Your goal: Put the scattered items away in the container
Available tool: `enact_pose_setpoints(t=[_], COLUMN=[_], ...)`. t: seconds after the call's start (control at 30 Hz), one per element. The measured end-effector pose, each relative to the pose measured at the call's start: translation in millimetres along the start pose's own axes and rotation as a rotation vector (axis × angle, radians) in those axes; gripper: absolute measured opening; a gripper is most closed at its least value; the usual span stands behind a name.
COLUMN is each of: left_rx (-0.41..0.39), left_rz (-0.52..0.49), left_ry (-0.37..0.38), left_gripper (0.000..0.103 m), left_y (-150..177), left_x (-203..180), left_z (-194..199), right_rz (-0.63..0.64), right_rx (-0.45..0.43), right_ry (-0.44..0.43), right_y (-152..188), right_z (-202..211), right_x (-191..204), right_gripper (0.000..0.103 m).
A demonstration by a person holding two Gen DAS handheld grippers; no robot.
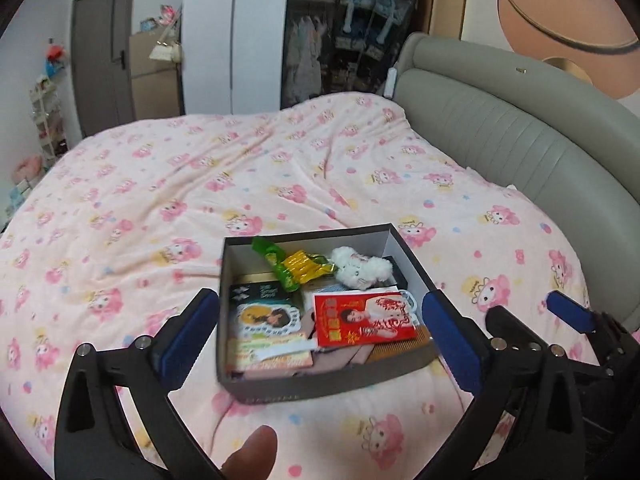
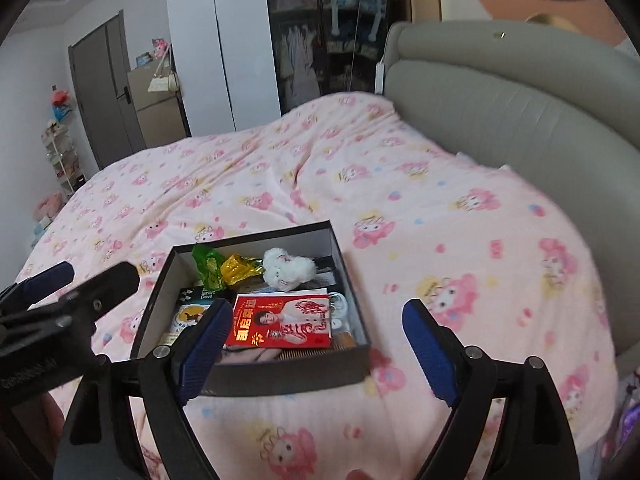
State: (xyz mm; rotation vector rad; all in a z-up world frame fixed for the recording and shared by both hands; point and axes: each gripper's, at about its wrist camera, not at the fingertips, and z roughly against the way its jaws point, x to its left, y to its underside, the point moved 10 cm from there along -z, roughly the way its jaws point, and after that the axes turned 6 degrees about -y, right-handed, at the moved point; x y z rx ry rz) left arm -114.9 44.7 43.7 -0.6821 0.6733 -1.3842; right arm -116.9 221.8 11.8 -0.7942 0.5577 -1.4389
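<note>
A dark open box (image 1: 320, 384) sits on the pink bed (image 1: 200, 184); it also shows in the right wrist view (image 2: 280, 380). Inside lie a red packet (image 1: 364, 318), a white plush toy (image 1: 362, 267), green and yellow wrappers (image 1: 296, 266), a dark packet (image 1: 264, 312) and a comb (image 1: 396, 346). My left gripper (image 1: 322, 338) is open and empty, its jaws either side of the box's near end. My right gripper (image 2: 316, 346) is open and empty, above the box's near right part. The red packet (image 2: 280, 318) and plush toy (image 2: 288, 268) show there too.
A grey padded headboard (image 1: 500, 136) curves along the right. A white wardrobe (image 1: 236, 36), open shelves with clothes (image 1: 340, 40) and a door (image 1: 104, 52) stand beyond the bed. The right gripper shows at the right edge of the left wrist view (image 1: 568, 312).
</note>
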Motion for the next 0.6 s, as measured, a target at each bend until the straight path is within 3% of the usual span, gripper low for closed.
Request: enact_pose_setpoints(t=[0.23,0.6], left_rx=[-0.034,-0.004], left_rz=[-0.01,0.007], left_ry=[-0.045,-0.048], left_gripper=[0.102,0.102], left_y=[33.5,61.3], left_x=[5.6,10.6], left_z=[47.9,55.3], right_rz=[0.0,-0.003], right_rx=[-0.025,0.001], right_ry=[0.03,0.025], right_y=[32.3,52.5], right_z=[45.6,55.5], right_x=[-3.6,5.7], right_gripper=[0.088,0.088])
